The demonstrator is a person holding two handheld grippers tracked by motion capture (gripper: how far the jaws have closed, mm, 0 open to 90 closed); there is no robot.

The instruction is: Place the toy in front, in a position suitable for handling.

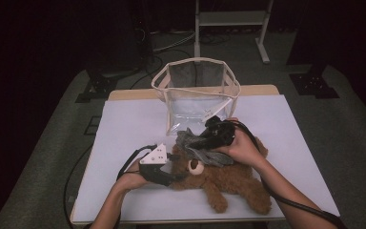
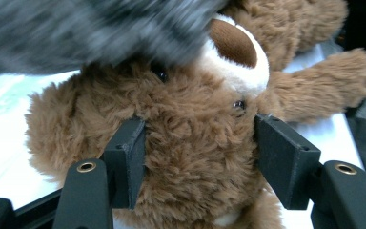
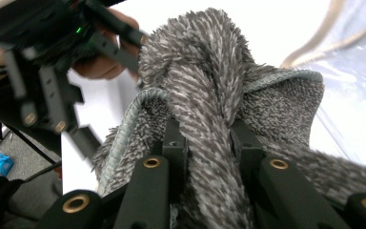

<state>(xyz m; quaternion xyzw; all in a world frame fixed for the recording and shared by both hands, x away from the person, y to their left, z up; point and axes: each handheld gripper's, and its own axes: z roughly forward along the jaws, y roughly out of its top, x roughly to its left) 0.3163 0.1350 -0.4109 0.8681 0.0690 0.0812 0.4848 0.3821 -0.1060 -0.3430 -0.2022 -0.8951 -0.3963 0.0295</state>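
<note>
A brown teddy bear (image 1: 228, 183) lies on the white table (image 1: 128, 124), its head toward the left. In the left gripper view its head (image 2: 195, 95) fills the gap between my left gripper's (image 2: 200, 143) jaws, which press into the fur on both sides. My left gripper (image 1: 175, 175) sits low at the bear's head. My right gripper (image 1: 198, 142) hovers just above the bear, shut on a fold of grey fluffy cloth (image 1: 213, 156). The cloth (image 3: 195, 62) bunches up between the right gripper's (image 3: 205, 138) jaws and hangs blurred over the bear's face (image 2: 100, 28).
A clear plastic bag with beige trim (image 1: 198, 60) stands open at the back middle of the table, just behind the cloth; its wall (image 3: 357, 95) is close on the right. Bare tabletop lies left and right. A white stand (image 1: 228, 19) is on the floor beyond.
</note>
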